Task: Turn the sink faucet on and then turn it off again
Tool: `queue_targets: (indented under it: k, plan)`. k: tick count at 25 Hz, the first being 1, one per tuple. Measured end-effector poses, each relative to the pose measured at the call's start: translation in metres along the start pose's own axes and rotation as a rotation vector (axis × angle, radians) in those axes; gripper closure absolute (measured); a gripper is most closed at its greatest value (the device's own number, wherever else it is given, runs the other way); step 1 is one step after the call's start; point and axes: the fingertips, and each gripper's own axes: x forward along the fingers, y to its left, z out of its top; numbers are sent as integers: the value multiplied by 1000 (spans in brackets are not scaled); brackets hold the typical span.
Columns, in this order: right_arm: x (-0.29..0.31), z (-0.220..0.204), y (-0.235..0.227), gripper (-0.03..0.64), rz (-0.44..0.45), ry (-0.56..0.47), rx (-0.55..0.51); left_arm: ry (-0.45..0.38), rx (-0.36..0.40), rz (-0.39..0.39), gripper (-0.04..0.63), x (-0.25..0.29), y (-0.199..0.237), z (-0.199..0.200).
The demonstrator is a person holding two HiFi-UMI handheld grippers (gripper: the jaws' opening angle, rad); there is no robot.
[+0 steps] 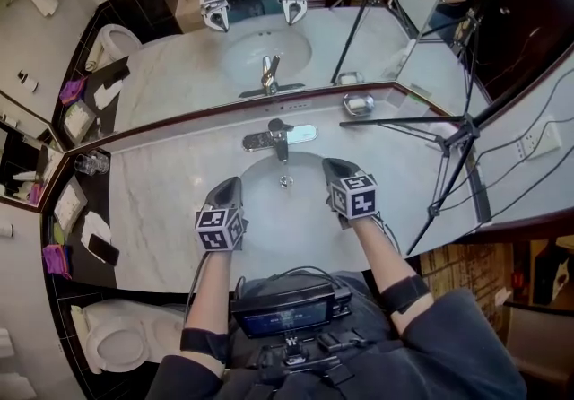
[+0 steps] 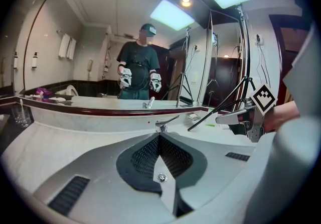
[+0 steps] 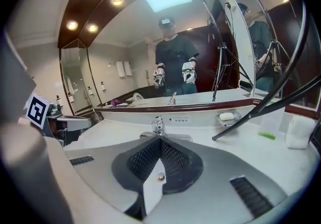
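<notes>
Head view: we hold left claw (image 1: pixel 230 185) and right claw (image 1: pixel 334 166) pinched closed and empty, just short of the faucet (image 1: pixel 279 134), one on each flank; closed tips likely suit nudging it.

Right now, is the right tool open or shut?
Shut: the right tool has its jaws pressed together in the right gripper view, with nothing between them.

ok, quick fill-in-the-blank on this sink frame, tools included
1. The left tool and right tool both have their jaws ____, with nothing between them.
2. In the head view, the soap dish sits to the ____ of the faucet.
3. In the head view, the glass stands at the counter's ____ end.

Missing words: shut; right; left
</notes>
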Motion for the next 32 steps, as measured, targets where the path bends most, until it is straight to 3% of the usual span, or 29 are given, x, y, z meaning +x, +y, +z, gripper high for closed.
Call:
queue_targets:
  k: [8, 16, 20, 26, 32]
  plan:
    - [-9, -12, -3, 595, -2, -1, 20, 4, 33, -6, 592, -5, -7, -3]
    - [1, -11, -1, 594, 1, 2, -56, 7, 62, 1, 592, 0, -9, 0]
    - [11, 3, 5, 590, -34, 18, -248, 11, 57, -1, 592, 3, -7, 0]
    - [45, 18, 7, 482, -31, 54, -556, 21, 51, 5, 592, 9, -3, -2]
    - [83, 28, 20, 397, 6, 125, -985, 31, 38, 10, 592, 14, 5, -6]
